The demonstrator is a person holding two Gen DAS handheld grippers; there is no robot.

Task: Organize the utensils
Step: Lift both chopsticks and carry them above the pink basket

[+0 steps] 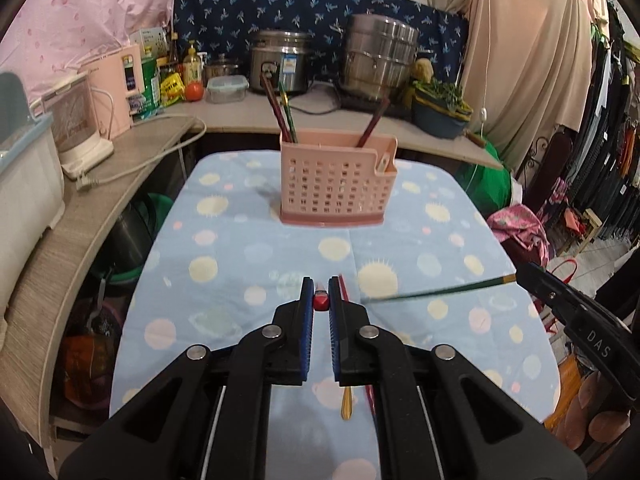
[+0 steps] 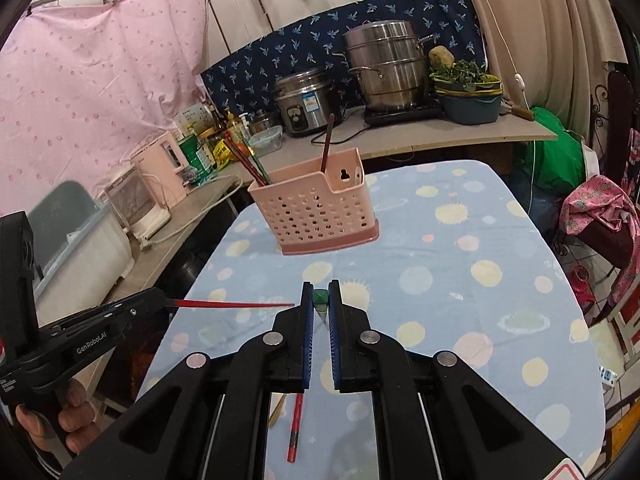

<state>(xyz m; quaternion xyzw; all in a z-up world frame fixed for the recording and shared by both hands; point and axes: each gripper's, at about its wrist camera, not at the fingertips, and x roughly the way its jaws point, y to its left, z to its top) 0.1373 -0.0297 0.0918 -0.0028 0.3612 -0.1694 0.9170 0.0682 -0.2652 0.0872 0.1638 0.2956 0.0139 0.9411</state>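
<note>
A pink perforated utensil holder (image 1: 336,178) stands on the blue dotted cloth, with several dark red and green chopsticks in it; it also shows in the right wrist view (image 2: 320,210). My left gripper (image 1: 321,300) is shut on a red chopstick (image 2: 232,304), held above the cloth. My right gripper (image 2: 320,300) is shut on a green chopstick (image 1: 436,289), also lifted. Another red chopstick (image 2: 295,428) and a gold-tipped utensil (image 1: 347,400) lie on the cloth under the grippers.
The table with the blue cloth (image 1: 248,248) drops off at left and right. Behind it a counter (image 1: 248,114) holds a rice cooker (image 1: 282,62), a steel steamer pot (image 1: 378,58), a bowl of greens (image 1: 440,110) and bottles. A white appliance (image 1: 78,128) stands left.
</note>
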